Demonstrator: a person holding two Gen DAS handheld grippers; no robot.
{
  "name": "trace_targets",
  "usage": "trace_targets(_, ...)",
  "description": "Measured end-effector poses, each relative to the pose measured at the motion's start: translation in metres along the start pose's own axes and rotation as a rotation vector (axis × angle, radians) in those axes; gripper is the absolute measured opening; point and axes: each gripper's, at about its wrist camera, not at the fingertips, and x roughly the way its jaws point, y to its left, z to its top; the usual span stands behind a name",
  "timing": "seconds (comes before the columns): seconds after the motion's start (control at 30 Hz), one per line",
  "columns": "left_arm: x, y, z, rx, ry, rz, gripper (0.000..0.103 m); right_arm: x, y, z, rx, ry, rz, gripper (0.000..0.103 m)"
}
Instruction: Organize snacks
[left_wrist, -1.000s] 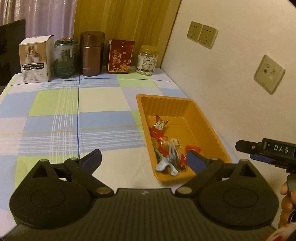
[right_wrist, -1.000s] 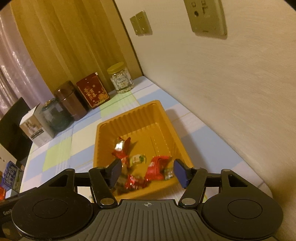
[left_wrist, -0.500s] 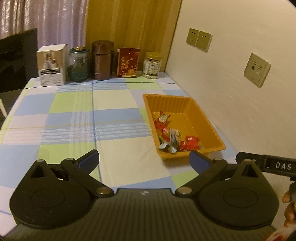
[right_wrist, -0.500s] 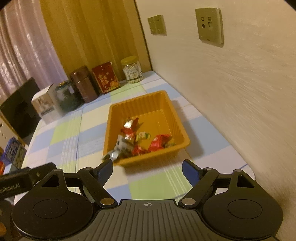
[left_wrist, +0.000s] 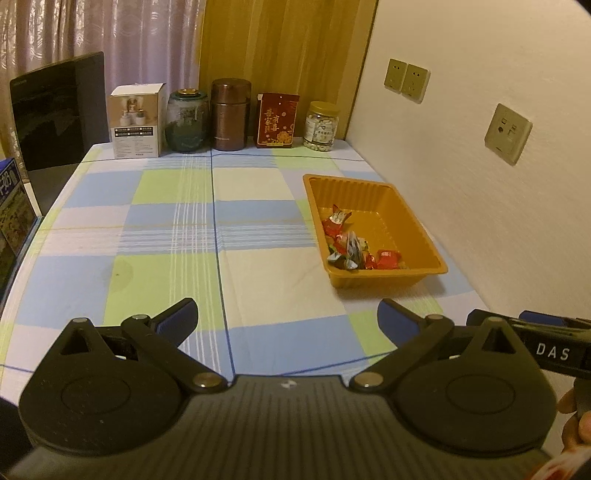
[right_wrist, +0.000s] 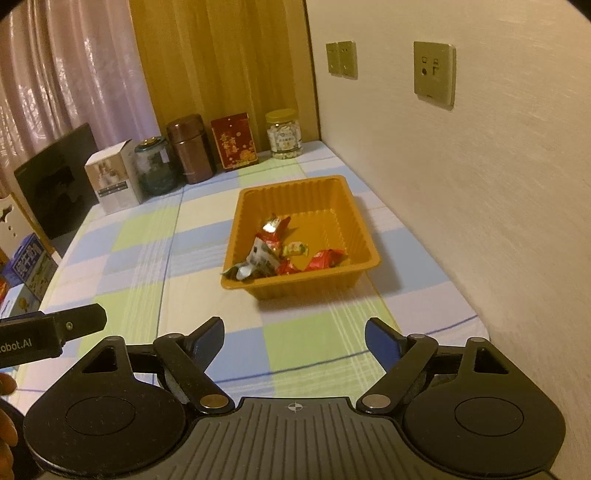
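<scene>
left of the left gripper (left_wrist: 287, 317), a blue box (left_wrist: 11, 218) is cut by the frame edge. the jar (left_wrist: 320, 126) label far ahead is too small to read. wrapper (right_wrist: 255, 258) print is illegible.
</scene>
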Motion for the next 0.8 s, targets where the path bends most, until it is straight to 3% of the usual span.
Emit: trace_targets(0.8, -0.043, 0.002, -0.024, 0.011, -0.052, 0.000, 0.103, -0.036, 0.015, -0.018, -0.024, -0.040, -0.003, 0.083)
